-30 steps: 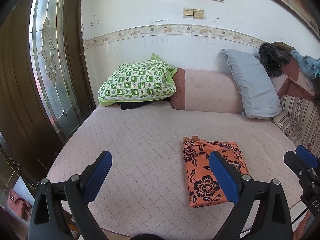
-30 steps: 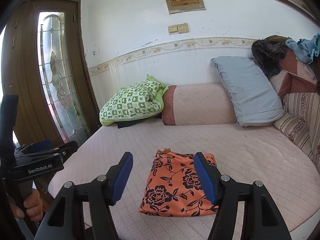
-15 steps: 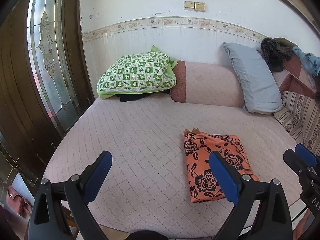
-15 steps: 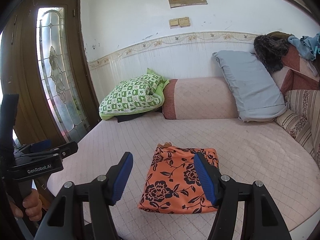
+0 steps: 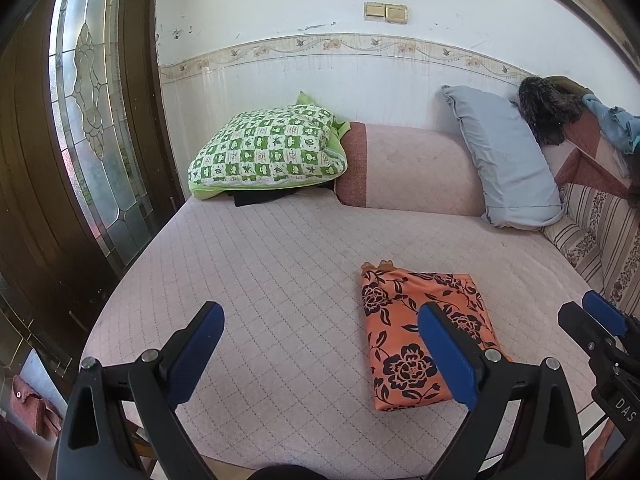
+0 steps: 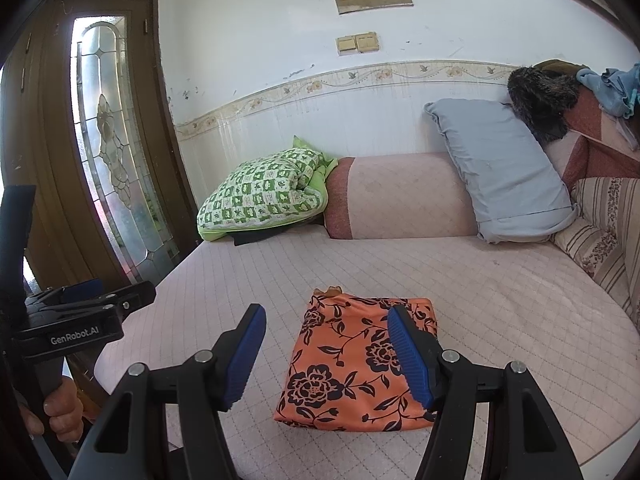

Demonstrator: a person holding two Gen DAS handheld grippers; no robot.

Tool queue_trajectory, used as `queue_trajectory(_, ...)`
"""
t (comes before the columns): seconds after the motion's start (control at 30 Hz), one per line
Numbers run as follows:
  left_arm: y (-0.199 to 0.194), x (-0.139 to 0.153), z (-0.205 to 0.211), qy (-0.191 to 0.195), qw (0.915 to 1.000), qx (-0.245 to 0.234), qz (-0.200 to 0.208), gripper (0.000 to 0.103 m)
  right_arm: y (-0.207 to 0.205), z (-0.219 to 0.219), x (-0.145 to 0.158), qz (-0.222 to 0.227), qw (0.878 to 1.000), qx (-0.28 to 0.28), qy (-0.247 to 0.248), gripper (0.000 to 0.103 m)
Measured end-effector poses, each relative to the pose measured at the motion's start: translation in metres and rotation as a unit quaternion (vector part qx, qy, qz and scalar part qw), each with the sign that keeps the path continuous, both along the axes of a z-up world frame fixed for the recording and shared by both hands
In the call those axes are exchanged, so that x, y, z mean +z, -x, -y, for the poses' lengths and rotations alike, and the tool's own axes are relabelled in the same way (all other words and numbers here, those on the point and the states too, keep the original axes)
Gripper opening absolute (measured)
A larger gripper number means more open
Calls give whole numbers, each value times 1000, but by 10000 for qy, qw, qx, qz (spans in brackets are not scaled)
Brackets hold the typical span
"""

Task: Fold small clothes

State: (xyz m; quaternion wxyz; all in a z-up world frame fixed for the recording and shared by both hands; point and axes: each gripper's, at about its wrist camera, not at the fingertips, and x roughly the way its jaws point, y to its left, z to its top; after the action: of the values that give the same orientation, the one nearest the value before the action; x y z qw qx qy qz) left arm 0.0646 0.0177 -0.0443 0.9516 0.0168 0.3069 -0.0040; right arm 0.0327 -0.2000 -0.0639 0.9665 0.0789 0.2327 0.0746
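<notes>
Left wrist view, foreground: the left gripper with its jaws spread wide and nothing between them; the blue pads hang above the front edge of the bed, touching no cloth. At the right margin of the same view, the tip of the right gripper appears.

Right wrist view, foreground: the right gripper, jaws likewise standing apart and empty, hovering over the near edge of the bed. At the left margin, the left gripper is seen from the side, its handle held by the person's hand, of which only the fingers show.

Middle ground: the folded orange garment with a black floral print lies flat on the pink quilted bed cover as a compact rectangle, near the front edge. In the right wrist view the garment lies beyond and partly behind the right-hand pad, apart from both grippers.

Background, against the wall: a green-and-white checked pillow at the left, resting on a dark item; a pink bolster just beside it; a pale blue pillow leaning upright at the right. Beyond the blue pillow, a dark furry item and a blue cloth lie on striped cushions. A wooden door with leaded glass stands at the left.
</notes>
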Motion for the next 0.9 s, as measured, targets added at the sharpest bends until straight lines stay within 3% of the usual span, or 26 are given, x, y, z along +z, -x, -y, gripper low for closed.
queue_trajectory(0.9, -8, -8, -3, 44, 9999, 11, -118, 97, -5, -4, -4, -81, 10000, 14, 25, 67)
